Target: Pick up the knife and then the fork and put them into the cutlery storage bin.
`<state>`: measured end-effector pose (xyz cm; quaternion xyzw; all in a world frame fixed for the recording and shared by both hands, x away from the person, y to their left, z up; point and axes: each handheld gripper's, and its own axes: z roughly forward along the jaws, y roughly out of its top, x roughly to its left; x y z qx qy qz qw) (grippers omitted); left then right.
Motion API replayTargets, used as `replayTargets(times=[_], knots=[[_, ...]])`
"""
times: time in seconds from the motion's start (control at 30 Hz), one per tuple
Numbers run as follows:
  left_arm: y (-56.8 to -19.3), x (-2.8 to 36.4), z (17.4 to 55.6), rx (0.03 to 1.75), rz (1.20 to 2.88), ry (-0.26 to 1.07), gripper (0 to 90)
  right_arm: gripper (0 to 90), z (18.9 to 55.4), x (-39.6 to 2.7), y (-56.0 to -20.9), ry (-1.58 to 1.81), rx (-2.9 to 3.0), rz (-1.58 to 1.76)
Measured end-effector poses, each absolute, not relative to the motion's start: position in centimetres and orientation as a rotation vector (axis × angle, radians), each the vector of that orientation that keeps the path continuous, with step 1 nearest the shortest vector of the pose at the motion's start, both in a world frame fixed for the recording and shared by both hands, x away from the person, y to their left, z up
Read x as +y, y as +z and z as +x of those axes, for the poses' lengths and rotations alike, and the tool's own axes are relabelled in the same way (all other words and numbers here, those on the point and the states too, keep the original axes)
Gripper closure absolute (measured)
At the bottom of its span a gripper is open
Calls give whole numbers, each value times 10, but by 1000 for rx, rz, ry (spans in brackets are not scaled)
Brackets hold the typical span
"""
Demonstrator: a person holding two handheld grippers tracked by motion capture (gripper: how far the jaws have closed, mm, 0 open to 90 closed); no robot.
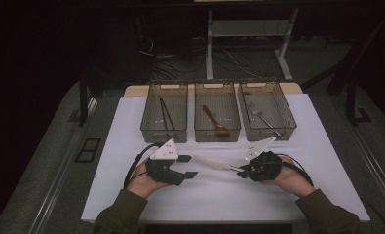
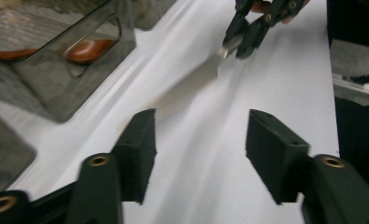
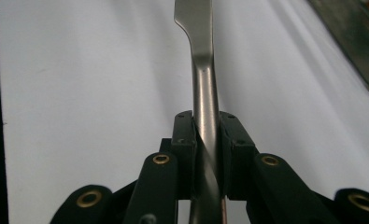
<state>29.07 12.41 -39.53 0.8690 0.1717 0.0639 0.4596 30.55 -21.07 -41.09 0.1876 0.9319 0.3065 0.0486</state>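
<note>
the right gripper (image 1: 242, 170) was clenched on a table knife (image 1: 214, 162), the left gripper (image 1: 187, 166) stood released beside its blade; the carry to a bin (image 1: 268, 109) called for a level blade.

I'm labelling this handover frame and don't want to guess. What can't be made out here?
- Knife: its blade tip is cut off by the top edge of the right gripper view; in the left gripper view it is blurred.
- Dark utensil in the left bin: too small and dim in the high view to identify.
- Right tool: its jaws are tiny in the high view.
</note>
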Motion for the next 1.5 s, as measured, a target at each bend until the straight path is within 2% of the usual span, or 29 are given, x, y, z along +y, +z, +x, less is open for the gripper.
replayTargets(times=[0.13,0.6,1.07,1.5], knots=[[-403,133,285,491,2114,188,333,771,308,-223,-407,956,2808,646],[-430,150,271,692,2031,278,0,771,316,-260,-388,1034,2680,815],[-434,149,269,684,2054,262,0,771,337,-290,-365,1055,2507,962],[-434,148,269,671,2073,267,0,771,378,-305,-348,1010,2366,1137]])
